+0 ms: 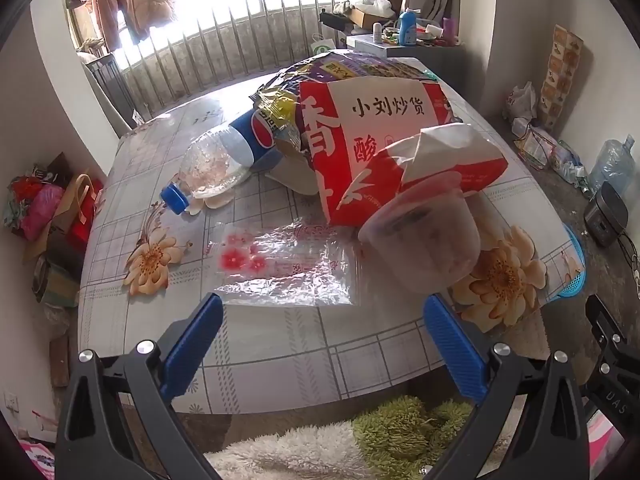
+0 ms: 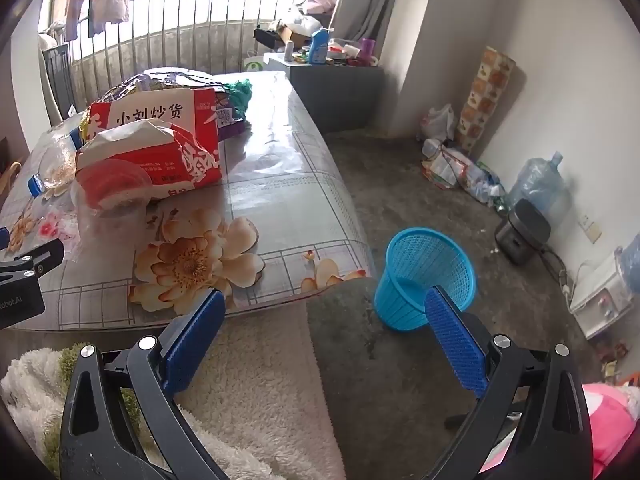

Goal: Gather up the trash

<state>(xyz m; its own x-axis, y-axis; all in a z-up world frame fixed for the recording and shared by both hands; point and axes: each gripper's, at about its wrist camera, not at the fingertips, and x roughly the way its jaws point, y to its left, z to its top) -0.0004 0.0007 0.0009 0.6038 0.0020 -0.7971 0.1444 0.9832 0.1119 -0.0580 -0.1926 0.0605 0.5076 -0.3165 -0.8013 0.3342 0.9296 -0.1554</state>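
Note:
Trash lies on the flowered table (image 1: 280, 344): an empty cola bottle (image 1: 224, 160) with a blue cap, a red and white paper snack bag (image 1: 384, 136), a clear plastic cup (image 1: 424, 236) on its side, a flat clear wrapper (image 1: 280, 264) and a purple foil bag (image 1: 348, 68) behind. My left gripper (image 1: 324, 320) hovers open just short of the wrapper, nothing between its blue pads. My right gripper (image 2: 324, 316) is open over the table's near right corner, empty. A blue mesh waste basket (image 2: 428, 276) stands on the floor beside the table (image 2: 280, 184), next to the right fingertip (image 2: 444, 312).
A fluffy white and green cloth (image 2: 248, 392) lies below the grippers. Bags (image 1: 44, 208) pile up left of the table. On the floor by the right wall sit a water jug (image 2: 536, 184), a dark cooker (image 2: 520, 236) and scattered packaging (image 2: 452, 164). A cluttered cabinet (image 2: 336, 76) stands behind.

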